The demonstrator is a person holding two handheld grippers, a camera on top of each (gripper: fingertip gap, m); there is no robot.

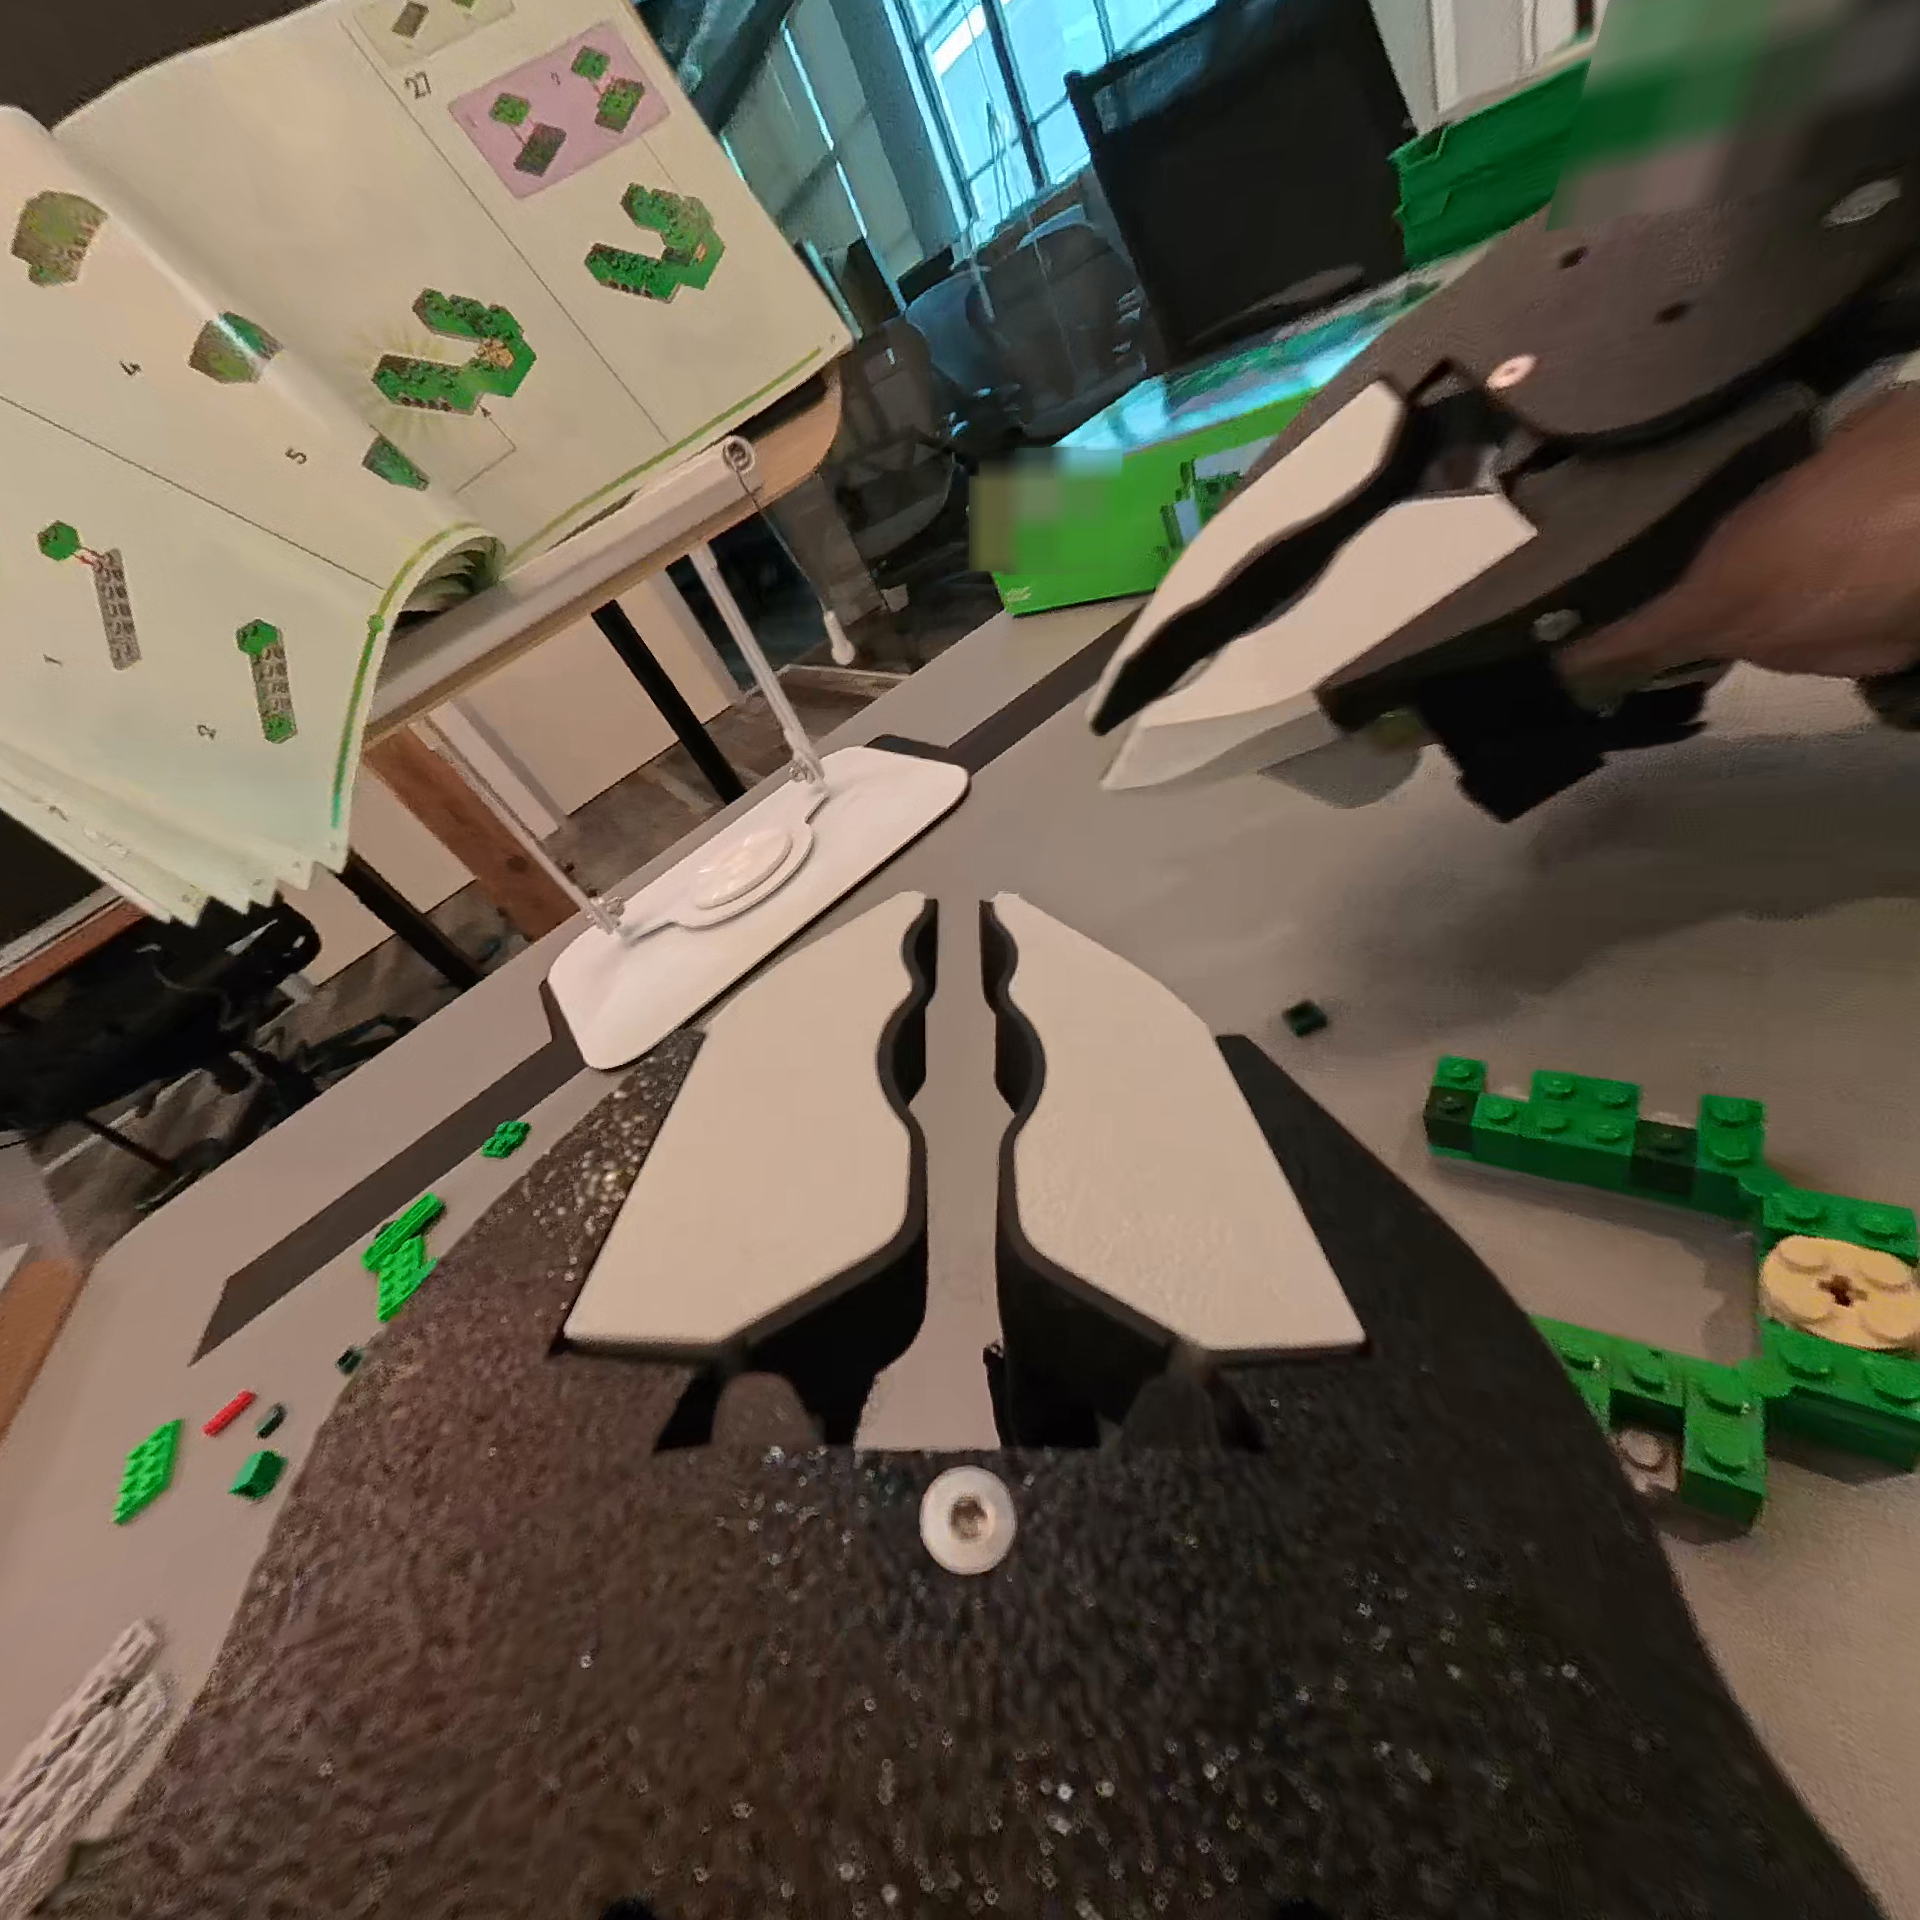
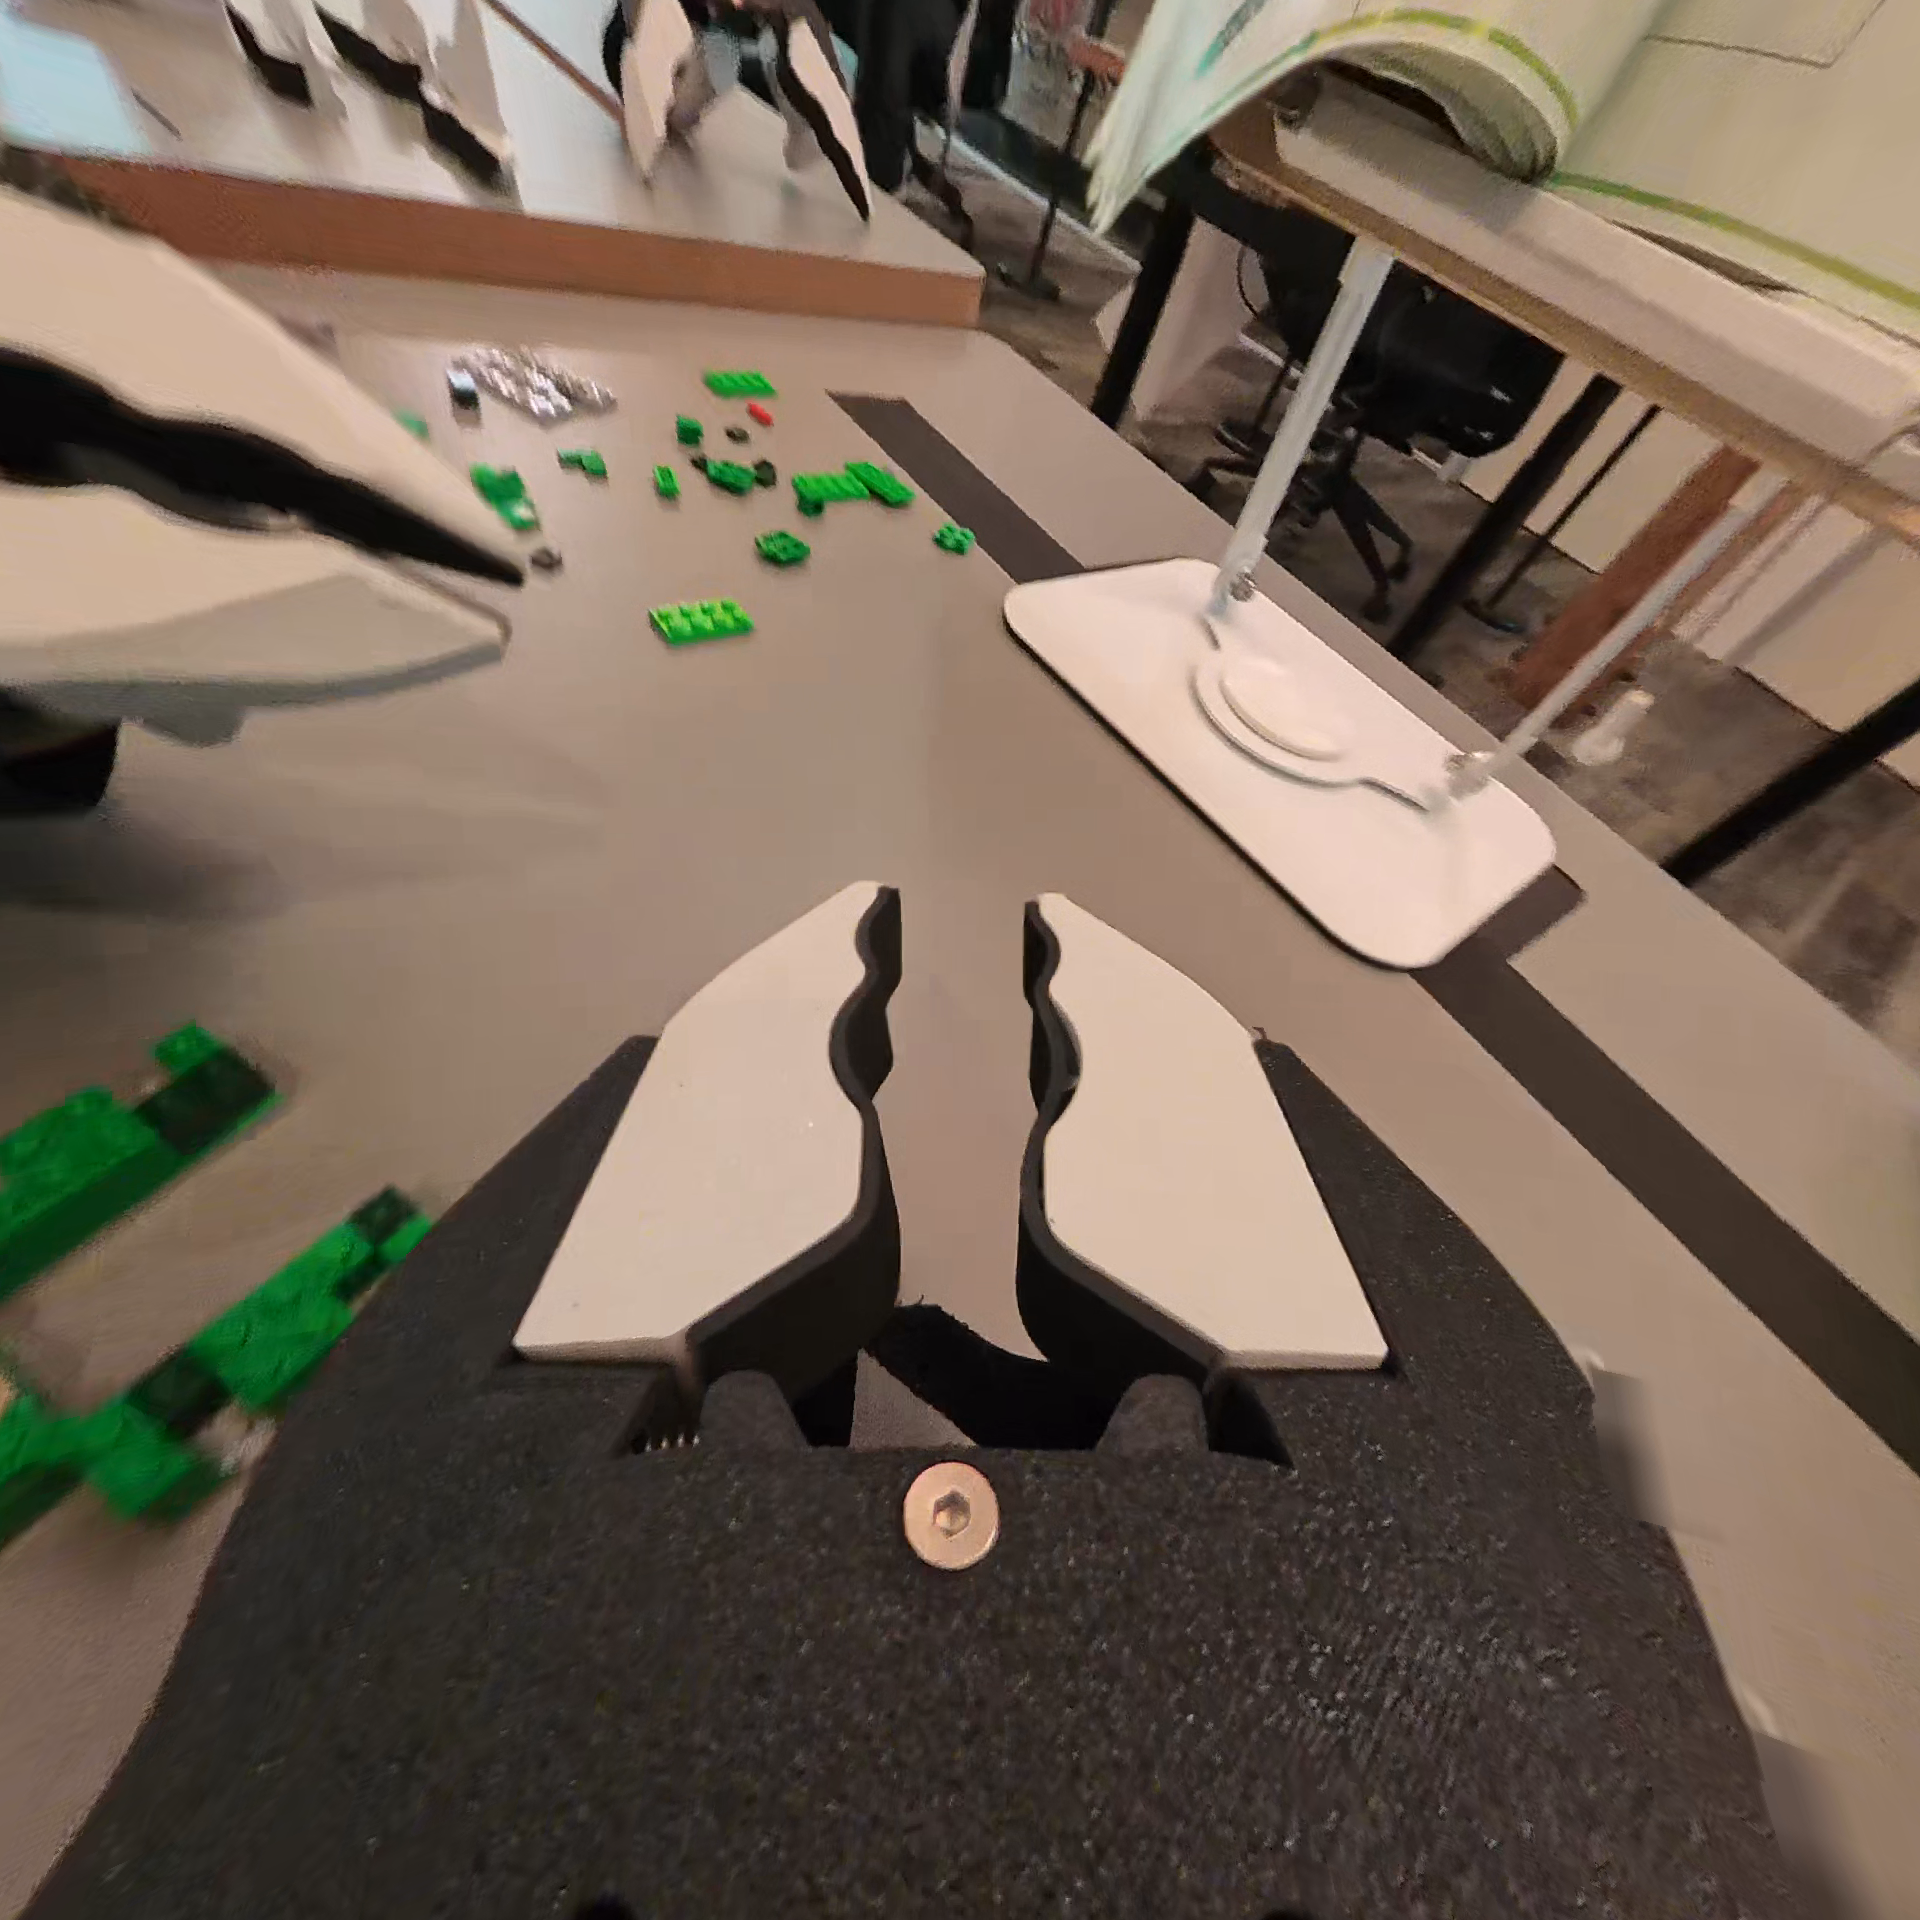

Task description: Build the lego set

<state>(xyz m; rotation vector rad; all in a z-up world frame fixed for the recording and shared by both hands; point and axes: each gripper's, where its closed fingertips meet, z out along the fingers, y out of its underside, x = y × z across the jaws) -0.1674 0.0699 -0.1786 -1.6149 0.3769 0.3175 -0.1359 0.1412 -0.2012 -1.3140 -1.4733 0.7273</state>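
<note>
A partly built green lego frame (image 1: 1558,1127) with a tan round piece (image 1: 1839,1288) lies on the grey table to the right of my left gripper (image 1: 961,904). The frame shows blurred at the lower left of the right wrist view (image 2: 156,1299). My left gripper's fingers stand a narrow gap apart with nothing between them. My right gripper (image 2: 961,894) is open and empty above bare table. It hangs above the table at the upper right of the left wrist view (image 1: 1101,748). The left gripper shows at the left of the right wrist view (image 2: 509,597). Loose green pieces (image 2: 727,488) lie scattered beyond.
An open instruction booklet (image 1: 260,364) sits on a stand with a white base (image 1: 748,894) (image 2: 1278,748) at the table's edge. Loose green plates (image 1: 400,1257), a red piece (image 1: 229,1413), a small dark green piece (image 1: 1304,1018) and a green box (image 1: 1122,520) are on the table. Tip to tip, the grippers are about 9 cm apart.
</note>
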